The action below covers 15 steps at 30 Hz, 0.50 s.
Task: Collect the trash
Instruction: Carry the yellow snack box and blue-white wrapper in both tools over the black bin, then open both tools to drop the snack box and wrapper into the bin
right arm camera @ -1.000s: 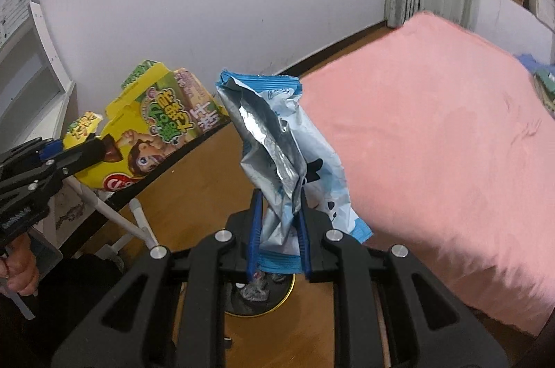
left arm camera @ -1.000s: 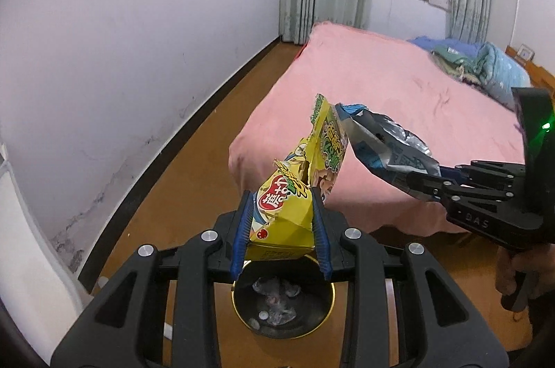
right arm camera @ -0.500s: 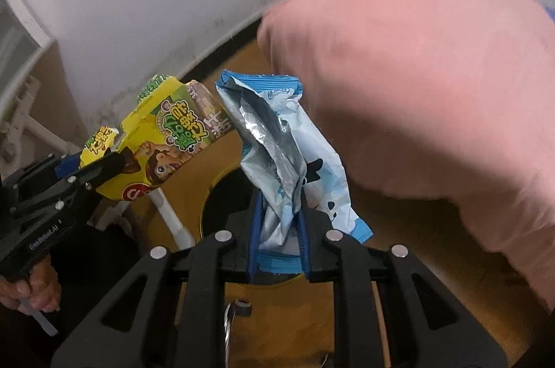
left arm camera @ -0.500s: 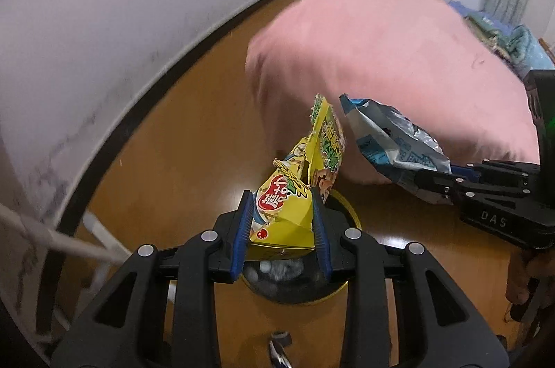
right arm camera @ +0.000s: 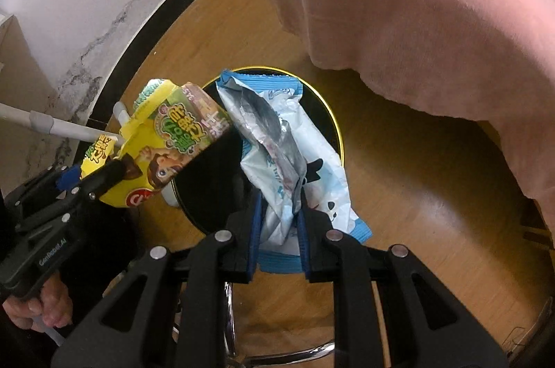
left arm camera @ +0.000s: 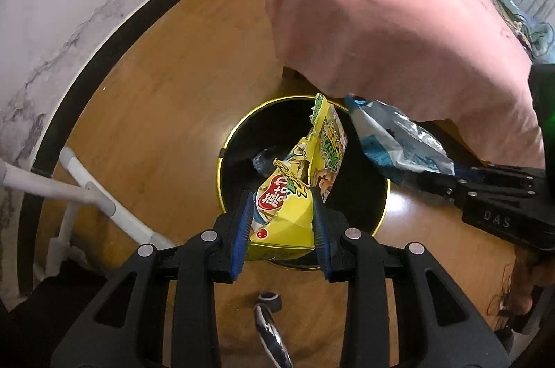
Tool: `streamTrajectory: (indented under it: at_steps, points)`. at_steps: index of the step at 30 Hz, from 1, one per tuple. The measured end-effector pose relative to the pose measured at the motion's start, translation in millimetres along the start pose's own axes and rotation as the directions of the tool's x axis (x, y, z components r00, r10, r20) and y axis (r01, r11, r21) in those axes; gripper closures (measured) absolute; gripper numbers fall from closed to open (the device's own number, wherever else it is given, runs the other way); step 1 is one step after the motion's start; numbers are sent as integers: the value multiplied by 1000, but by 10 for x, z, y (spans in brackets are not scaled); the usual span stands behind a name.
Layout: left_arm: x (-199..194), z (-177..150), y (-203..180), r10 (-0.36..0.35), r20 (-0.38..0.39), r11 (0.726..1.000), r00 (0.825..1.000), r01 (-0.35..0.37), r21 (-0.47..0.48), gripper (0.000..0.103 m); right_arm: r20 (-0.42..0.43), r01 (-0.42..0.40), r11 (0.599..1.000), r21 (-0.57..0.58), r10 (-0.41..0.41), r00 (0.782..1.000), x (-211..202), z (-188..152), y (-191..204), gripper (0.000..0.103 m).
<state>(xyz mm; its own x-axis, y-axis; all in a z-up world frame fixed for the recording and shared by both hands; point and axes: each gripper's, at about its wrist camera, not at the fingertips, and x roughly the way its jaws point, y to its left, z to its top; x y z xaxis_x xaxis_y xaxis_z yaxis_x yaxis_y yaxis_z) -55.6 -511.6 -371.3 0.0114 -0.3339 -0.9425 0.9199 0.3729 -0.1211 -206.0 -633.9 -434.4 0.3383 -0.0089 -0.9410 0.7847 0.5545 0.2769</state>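
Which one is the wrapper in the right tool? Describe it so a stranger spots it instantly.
Start at the pink bedspread, then drop to the round black bin with a gold rim on the wooden floor. Over its opening, the right tool pinches a crumpled blue-and-white wrapper with a silvery foil inside. Its neighbour, held by the left tool, is bright yellow with a cartoon face.

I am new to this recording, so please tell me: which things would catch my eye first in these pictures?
First, the bright yellow snack wrapper clamped in the left gripper and the crinkled blue-and-silver foil wrapper clamped in the right gripper. Both hang over the round black trash bin with a gold rim on the wooden floor. Behind it hangs the pink bedspread.
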Motion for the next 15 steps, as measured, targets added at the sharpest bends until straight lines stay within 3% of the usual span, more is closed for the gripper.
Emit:
streamTrajectory:
  at_steps: [15]
  points:
    - [-30,-1,13,-5,-6,1000,1000,5,-25,71,10,-23,1000,-14,23,1000,-79,-9,-6,83]
